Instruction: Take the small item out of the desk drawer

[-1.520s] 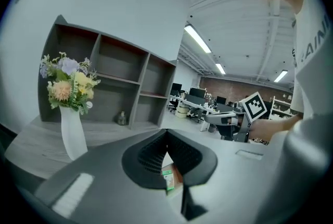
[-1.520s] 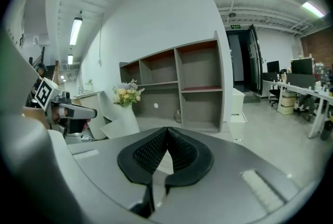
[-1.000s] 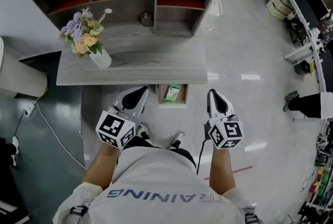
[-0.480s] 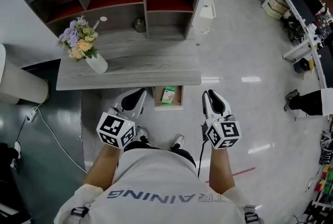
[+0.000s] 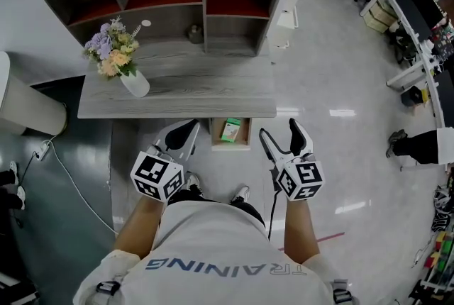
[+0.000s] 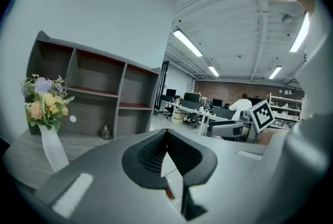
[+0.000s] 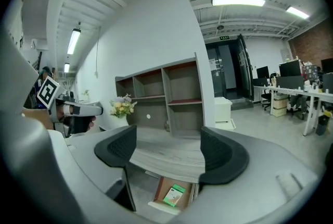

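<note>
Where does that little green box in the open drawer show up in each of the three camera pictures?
Head view: green box in the open drawer, just below the desk's front edge, centre.
Left gripper view: not in it.
Right gripper view: bottom centre, in the drawer.
Shared landmark: the flowers on the desk.

L tool & R tool point fwd side by side in front of the torso, L jaws pressed together w/ nothing btwn, R jaws opening wide, also empty.

small item lies in the open drawer under the desk.
</note>
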Demonstrator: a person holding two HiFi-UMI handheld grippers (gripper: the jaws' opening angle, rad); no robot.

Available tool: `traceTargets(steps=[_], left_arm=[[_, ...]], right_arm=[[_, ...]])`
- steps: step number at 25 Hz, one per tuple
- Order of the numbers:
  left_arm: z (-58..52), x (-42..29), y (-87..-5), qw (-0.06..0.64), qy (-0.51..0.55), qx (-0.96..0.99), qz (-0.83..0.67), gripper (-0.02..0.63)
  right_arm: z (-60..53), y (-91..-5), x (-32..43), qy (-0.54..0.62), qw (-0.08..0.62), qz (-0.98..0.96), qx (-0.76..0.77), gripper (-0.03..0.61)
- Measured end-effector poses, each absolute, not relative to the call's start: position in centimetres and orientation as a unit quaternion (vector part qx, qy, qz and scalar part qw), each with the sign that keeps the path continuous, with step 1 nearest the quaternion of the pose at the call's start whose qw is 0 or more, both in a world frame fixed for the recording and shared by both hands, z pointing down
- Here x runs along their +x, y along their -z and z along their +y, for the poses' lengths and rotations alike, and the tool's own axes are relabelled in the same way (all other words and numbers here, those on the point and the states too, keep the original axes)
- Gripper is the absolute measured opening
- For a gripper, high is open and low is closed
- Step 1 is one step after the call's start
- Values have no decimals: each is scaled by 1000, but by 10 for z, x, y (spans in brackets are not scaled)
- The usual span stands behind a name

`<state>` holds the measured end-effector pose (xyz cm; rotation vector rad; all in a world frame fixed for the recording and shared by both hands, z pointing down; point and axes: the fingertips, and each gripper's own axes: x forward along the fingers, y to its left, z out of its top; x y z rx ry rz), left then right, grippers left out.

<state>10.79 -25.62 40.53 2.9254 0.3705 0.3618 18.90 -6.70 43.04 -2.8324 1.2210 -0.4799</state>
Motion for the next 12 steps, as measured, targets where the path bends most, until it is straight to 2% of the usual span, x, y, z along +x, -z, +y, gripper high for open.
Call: traceTargets(steps=[3, 5, 12], left_arm=[[-256, 106, -407, 87, -125, 981, 124, -1], [-256, 105, -409, 87, -128, 980, 126, -2], [-253, 105, -419, 63, -141, 979, 133, -2]], right_arm=[[-71, -433, 188, 157, 4, 395, -905, 474], [-73, -436, 187, 163, 4, 399, -902, 501], [-78, -481, 182, 221, 0, 392, -893, 505]])
